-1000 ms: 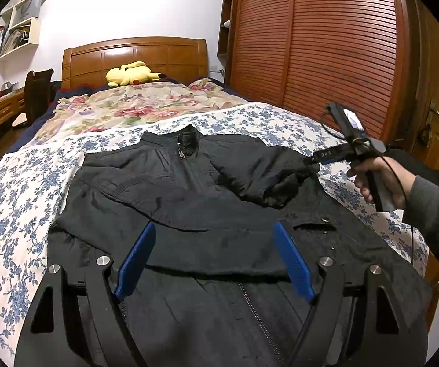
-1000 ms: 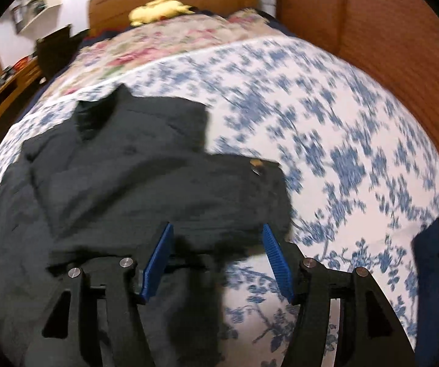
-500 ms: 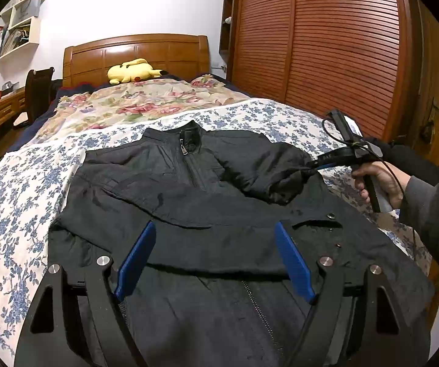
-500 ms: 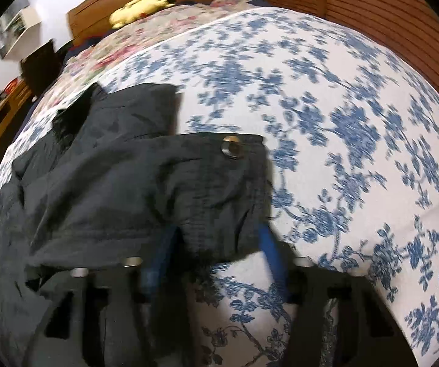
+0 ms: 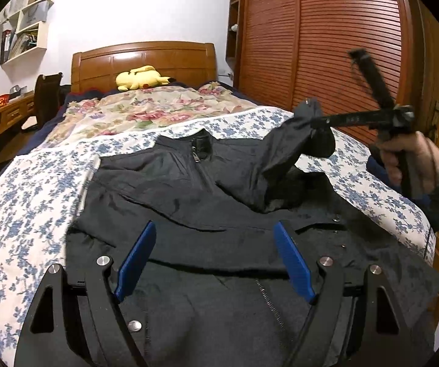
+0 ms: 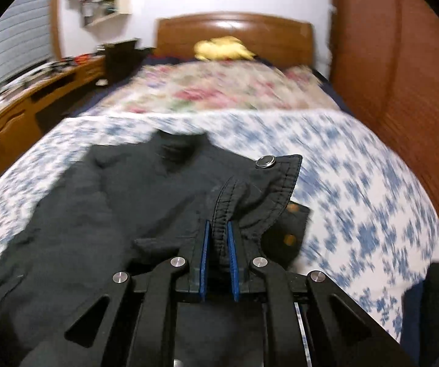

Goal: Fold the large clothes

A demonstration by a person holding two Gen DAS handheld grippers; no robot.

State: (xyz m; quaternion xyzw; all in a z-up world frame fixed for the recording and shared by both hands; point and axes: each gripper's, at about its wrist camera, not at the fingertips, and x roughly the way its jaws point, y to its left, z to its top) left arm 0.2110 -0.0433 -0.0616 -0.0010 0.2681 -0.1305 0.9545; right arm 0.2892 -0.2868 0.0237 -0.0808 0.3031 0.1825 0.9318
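Clamped on a bunched fold of cuff, the blue fingers (image 6: 231, 250) of the right gripper (image 6: 218, 244) pinch the sleeve end (image 6: 268, 189) of the black jacket (image 5: 207, 214), with its snap button just past the tips. From the left wrist view that sleeve hangs lifted off the bed (image 5: 20, 208), stretched from the jacket's right shoulder up to the grip. The left gripper (image 5: 214, 263) hovers over the hem with its fingers spread wide, holding nothing. The jacket lies face up, zipper running lengthwise, collar toward the headboard (image 5: 143, 58). The body lies to the left of the raised sleeve, so the fold likely carries the cuff leftward across the chest; the right hand (image 5: 408, 159) is the one placed for it.
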